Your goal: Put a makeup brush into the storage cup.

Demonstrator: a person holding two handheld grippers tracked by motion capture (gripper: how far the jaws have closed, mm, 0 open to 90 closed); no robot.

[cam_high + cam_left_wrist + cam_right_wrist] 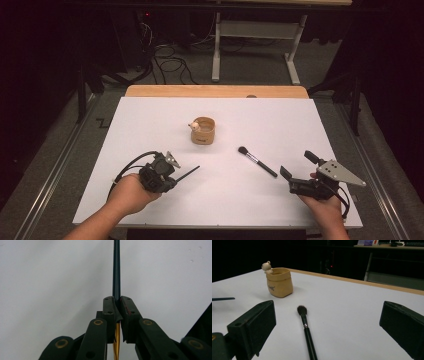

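While clamped tight on a thin dark stick (116,270), left gripper (176,181) sits at about 8 o'clock on the white table (150,120), nearest the bottom edge of the high view. Stick pinched between both pads, running straight out past the jaw tips in the left gripper view, with a golden section showing below the pads. In the high view, same stick pointing toward 2 o'clock, tip just above the board. Left hand (131,192) wrapped round the gripper body, cable looping off at 10 o'clock.

At about 4 o'clock, right gripper (296,171) held low over the table, jaws spread wide, nothing between them. Right hand (324,206) under the grey three-cornered plate. Pads well apart in the right gripper view, makeup brush (306,327) lying flat on the board between them but farther out, untouched.

Further in, near table centre, brush (257,161) lying diagonal: bristle head toward 10 o'clock, black handle toward 4 o'clock. Well apart from both grippers.

Beyond that, at 12 o'clock of centre, small tan cup (203,131) upright, little figure (193,125) perched on its rim at the 9 o'clock side. Near the brush head, not touching.

Farthest, wooden strip (216,91) along the table's back edge.
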